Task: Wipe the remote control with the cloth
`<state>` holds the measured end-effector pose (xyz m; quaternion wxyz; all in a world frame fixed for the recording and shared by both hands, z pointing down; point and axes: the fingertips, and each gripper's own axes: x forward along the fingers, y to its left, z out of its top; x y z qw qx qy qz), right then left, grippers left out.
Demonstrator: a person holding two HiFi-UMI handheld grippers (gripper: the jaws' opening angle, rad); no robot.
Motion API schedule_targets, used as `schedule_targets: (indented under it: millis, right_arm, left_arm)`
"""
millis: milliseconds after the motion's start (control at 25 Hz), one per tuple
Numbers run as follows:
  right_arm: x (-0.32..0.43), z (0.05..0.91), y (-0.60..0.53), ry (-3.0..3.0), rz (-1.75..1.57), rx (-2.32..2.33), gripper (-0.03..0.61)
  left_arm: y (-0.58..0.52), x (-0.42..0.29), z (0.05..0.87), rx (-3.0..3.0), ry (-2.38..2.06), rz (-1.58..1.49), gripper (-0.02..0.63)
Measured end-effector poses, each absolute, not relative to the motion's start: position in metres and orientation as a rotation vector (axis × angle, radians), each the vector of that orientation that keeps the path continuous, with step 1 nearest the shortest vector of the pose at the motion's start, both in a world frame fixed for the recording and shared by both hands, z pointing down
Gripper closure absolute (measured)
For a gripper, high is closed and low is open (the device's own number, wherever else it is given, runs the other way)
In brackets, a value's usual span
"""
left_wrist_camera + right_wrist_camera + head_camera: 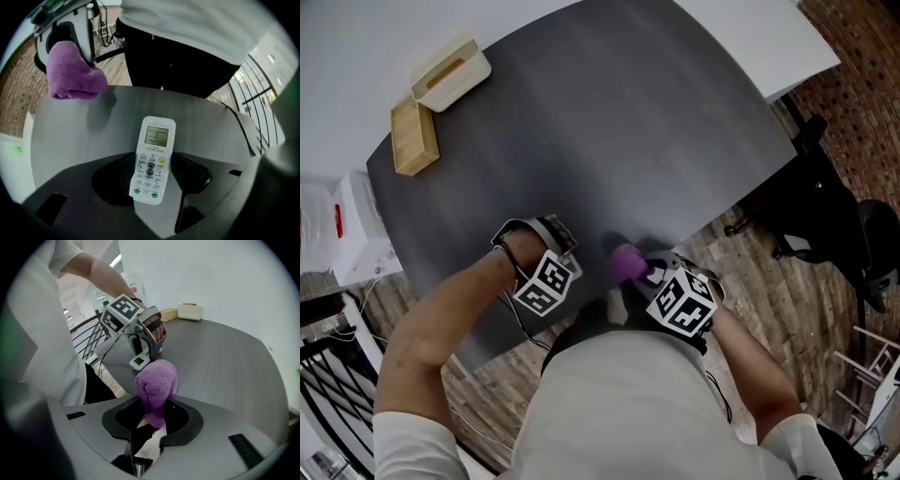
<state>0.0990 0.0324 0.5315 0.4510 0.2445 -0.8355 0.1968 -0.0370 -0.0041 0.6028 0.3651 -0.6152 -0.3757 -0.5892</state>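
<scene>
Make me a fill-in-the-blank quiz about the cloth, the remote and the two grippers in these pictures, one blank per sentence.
1. The cloth pinched in the jaws of the right gripper is ___ in colour.
2. The left gripper has the ___ between its jaws.
3. That device lies on the dark table with its buttons facing ___.
Missing words: purple; remote control; up.
</scene>
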Motion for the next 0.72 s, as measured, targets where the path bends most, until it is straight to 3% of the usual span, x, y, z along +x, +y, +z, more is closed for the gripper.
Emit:
schedule_targets:
  millis: [320, 440, 520, 720]
  right_arm:
    - [0.098, 0.527, 0.016, -2.09, 0.456, 0.631, 0.462]
    - [0.092, 0.518, -0.002, -2.113, 0.417, 0.681, 0.462]
    - [0.086, 0.509, -0.017, -2.132, 0.374, 0.724, 0.462]
    - [0.06, 0.47, -0.06, -2.199, 0.186, 0.783, 0.462]
  left_arm:
    - [-0.014, -0.02, 0.577, -2.504, -0.481, -1.758, 0.383]
    - [-0.026, -0.008, 0.541, -3.221, -0.142, -1.593, 0.383]
    - [-0.035, -0.001, 0.507, -3.742, 0.054, -1.185, 0.383]
    - [-0.051, -0.014, 0.442, -4.331, 0.331, 0.41, 0.385]
